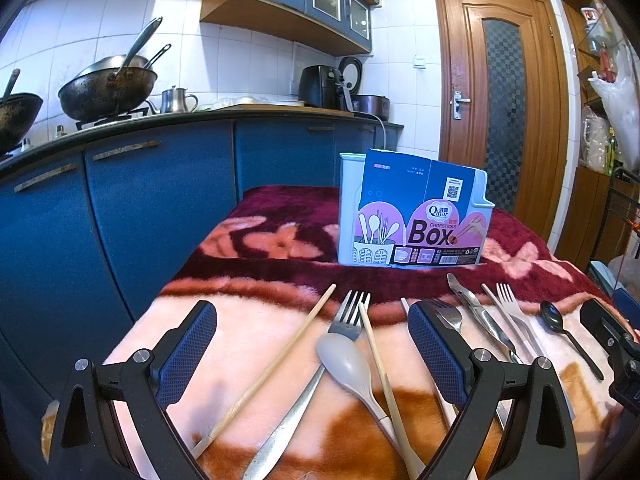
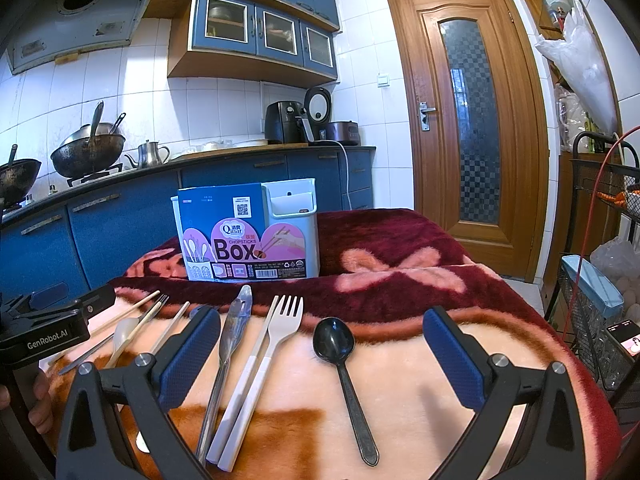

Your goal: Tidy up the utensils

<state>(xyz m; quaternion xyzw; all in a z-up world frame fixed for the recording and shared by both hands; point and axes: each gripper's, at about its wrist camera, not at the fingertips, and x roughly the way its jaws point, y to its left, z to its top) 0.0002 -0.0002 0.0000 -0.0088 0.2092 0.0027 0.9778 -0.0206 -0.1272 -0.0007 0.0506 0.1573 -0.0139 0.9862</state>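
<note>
A pale blue utensil holder (image 1: 412,216) (image 2: 292,220) with a "Chopsticks Box" card sleeve stands upright on the blanket beyond the utensils. My left gripper (image 1: 312,350) is open above a steel fork (image 1: 304,396), a grey spoon (image 1: 352,372) and two wooden chopsticks (image 1: 276,364). My right gripper (image 2: 322,354) is open above a black spoon (image 2: 340,360), a white fork (image 2: 264,364), a white-handled chopstick beside it and a steel knife (image 2: 228,344). Nothing sits between either pair of fingers. The left gripper's body (image 2: 48,328) shows at the left edge of the right wrist view, held by a hand.
A plush red, pink and brown blanket (image 2: 400,272) covers the table. Blue kitchen cabinets (image 1: 120,216) with woks and a kettle run along the left. A wooden door (image 2: 468,120) is behind. A wire rack (image 2: 600,320) with a phone stands close to the table's right edge.
</note>
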